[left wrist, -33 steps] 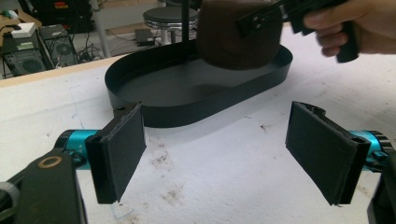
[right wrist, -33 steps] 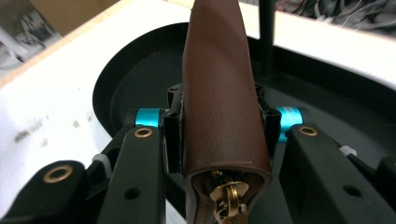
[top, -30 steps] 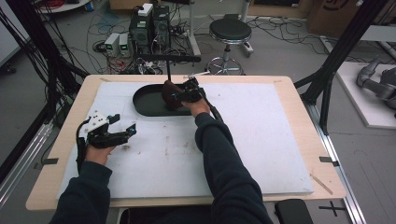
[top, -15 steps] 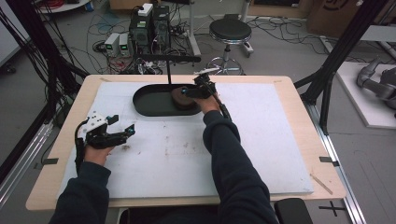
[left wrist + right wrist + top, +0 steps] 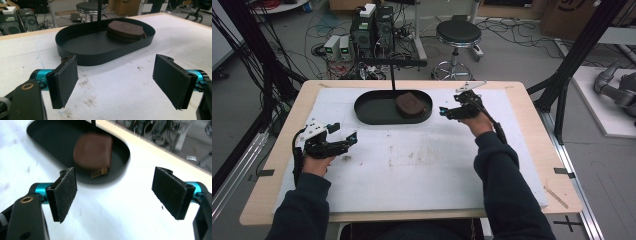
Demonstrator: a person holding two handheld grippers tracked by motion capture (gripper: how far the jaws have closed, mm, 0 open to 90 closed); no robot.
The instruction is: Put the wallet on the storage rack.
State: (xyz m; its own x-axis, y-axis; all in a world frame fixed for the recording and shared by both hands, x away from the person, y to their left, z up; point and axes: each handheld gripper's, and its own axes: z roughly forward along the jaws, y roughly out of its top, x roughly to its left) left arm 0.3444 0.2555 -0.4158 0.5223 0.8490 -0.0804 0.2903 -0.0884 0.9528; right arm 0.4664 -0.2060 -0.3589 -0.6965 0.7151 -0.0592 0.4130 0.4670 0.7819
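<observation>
Fingers of both grippers spread wide, empty; brown pouch lies in black tray, unobstructed.

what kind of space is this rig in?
Likely a robotics lab: computer towers and tangled cables on the floor behind the table, black frame struts, and a grey robot arm at right.

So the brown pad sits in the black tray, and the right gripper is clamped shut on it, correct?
Not quite. The brown pad does sit in the black tray, but the right gripper is open and holds nothing, with its jaws spread wide, as the right gripper view shows.
</observation>
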